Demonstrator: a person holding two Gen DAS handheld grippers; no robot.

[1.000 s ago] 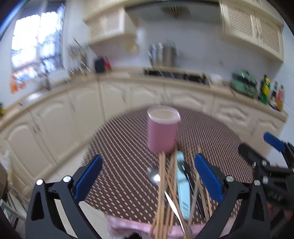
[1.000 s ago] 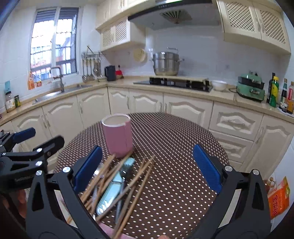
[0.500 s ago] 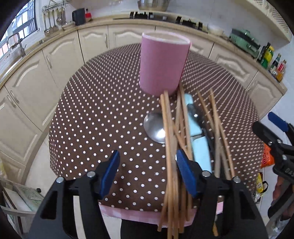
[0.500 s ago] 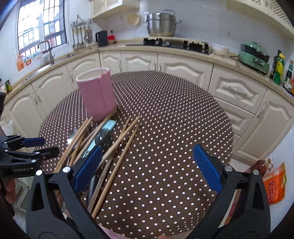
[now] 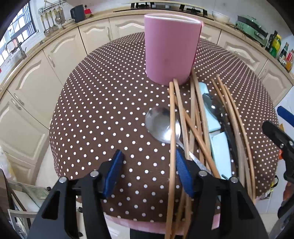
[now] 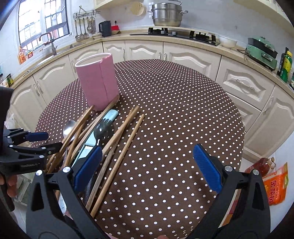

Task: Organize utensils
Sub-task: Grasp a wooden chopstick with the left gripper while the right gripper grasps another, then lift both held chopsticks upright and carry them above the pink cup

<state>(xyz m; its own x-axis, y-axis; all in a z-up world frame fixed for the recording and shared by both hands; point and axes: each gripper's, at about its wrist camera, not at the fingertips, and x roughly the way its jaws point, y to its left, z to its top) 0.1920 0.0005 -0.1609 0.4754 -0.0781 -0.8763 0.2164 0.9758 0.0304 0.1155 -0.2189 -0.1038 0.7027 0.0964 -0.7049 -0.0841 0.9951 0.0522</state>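
Observation:
A pink cylindrical holder (image 5: pixel 170 47) stands upright on the round dotted table (image 5: pixel 102 103); it also shows in the right wrist view (image 6: pixel 97 82). In front of it lies a pile of several wooden chopsticks (image 5: pixel 194 117), a steel spoon (image 5: pixel 161 125), a dark fork (image 6: pixel 102 128) and a pale blue handle (image 5: pixel 218 139). My left gripper (image 5: pixel 148 172) is open low over the near edge; its right finger touches the leftmost chopstick (image 5: pixel 172 147). My right gripper (image 6: pixel 147 169) is wide open above the table, right of the pile, empty.
Cream cabinets and a counter ring the table, with a stove (image 6: pixel 182 34), a steel pot (image 6: pixel 167 15), a kettle (image 6: pixel 104 28) and a sink (image 6: pixel 46 44). An orange bag (image 6: pixel 275 185) and a bottle (image 6: pixel 261 163) lie on the floor at right.
My left gripper has dropped and pushed forward toward the pile, and its jaws have narrowed. My right gripper has tilted down toward the table, still wide open.

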